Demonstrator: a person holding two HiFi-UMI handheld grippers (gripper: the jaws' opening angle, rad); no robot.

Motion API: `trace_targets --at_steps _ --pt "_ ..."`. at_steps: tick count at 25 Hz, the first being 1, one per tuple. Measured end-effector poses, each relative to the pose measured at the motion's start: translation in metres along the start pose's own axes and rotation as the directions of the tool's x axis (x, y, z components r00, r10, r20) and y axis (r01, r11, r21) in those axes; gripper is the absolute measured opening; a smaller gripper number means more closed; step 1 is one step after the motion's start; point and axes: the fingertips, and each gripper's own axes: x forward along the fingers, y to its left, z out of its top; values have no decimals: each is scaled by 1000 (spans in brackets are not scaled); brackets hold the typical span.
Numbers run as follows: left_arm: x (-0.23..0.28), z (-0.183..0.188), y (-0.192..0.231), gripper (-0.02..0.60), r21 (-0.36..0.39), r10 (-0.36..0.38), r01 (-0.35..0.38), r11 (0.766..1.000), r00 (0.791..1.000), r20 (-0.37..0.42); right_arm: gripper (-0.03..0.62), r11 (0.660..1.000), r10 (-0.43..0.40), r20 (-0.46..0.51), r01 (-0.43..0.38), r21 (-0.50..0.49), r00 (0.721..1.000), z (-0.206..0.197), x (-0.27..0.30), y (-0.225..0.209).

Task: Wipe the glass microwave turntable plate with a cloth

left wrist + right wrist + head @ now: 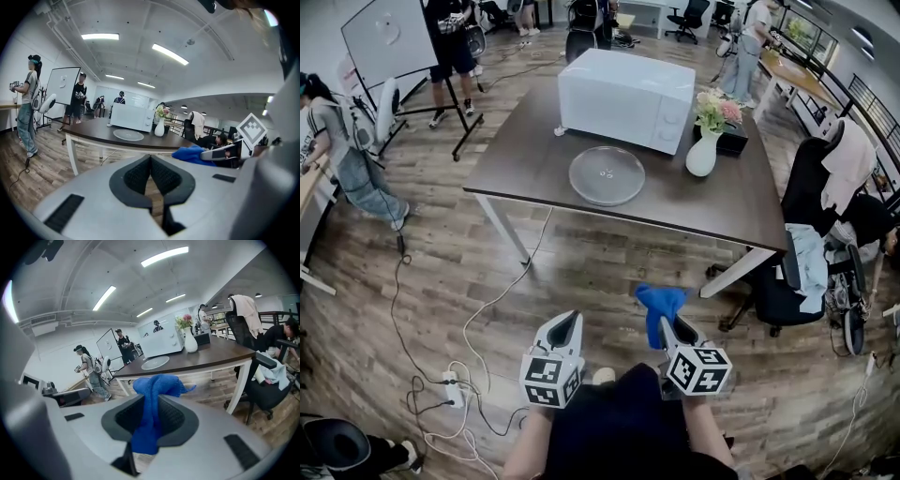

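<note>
Your right hand-held gripper (667, 326) is clamping the soft blue cloth (660, 302); your left hand-held gripper (566, 328) is hanging closed and empty. At twelve o'clock, well apart, the glass turntable plate (607, 175) is lying on the counter (516, 159): likely fragile, slippery; steady its rim.

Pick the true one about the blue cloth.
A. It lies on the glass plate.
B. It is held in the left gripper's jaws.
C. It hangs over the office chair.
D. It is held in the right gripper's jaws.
D: the blue cloth is clamped between the jaws of the right gripper, while the left gripper is shut on nothing.
</note>
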Motion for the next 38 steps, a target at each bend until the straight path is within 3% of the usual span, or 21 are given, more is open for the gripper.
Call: trace_targets --at_steps 15,23,38 --pt "13 -6 29 5 -46 54 -55 997 998 -20 74 1000 6 -47 -6 -9 999 9 29 -6" --pt "80 15 45 5 -35 54 -56 998 998 -45 74 1000 0 -57 0 2 998 48 85 -38" --pt "229 94 110 5 -73 146 -147 986 989 -16 74 988 123 -108 -132 -85 987 166 233 -62"
